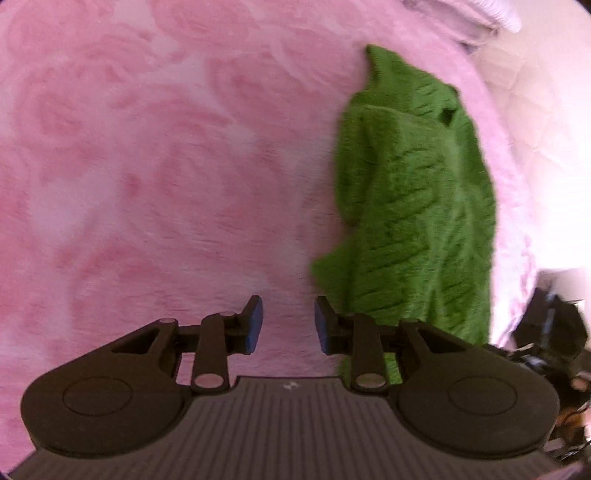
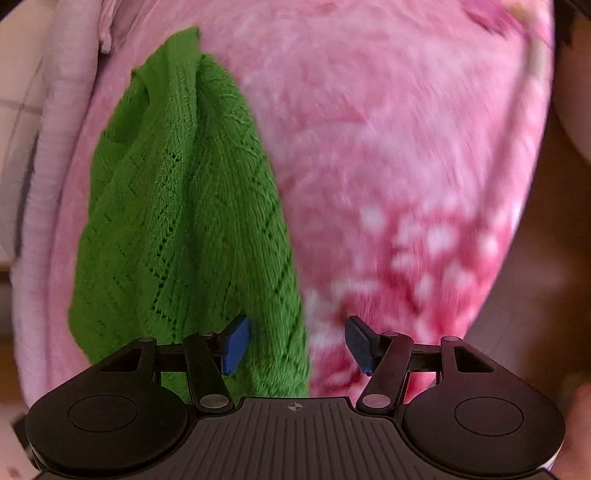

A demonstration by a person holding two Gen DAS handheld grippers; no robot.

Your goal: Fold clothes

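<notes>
A green knitted garment (image 1: 413, 199) lies bunched in a long strip on a pink fluffy blanket (image 1: 147, 166). In the left wrist view it is at the right; my left gripper (image 1: 288, 325) is open and empty over the blanket, its right finger at the garment's near left edge. In the right wrist view the garment (image 2: 184, 221) is at the left. My right gripper (image 2: 297, 345) is open and empty above the garment's right edge, its left pad (image 2: 234, 343) over the knit and its right pad (image 2: 360, 345) over the blanket (image 2: 406, 166).
A pale lilac folded cloth (image 2: 55, 110) lies along the blanket's far edge beyond the garment, also in the left wrist view (image 1: 465, 18). The blanket's edge falls away at the right of the right wrist view (image 2: 532, 221). Dark gear (image 1: 554, 339) sits at the lower right.
</notes>
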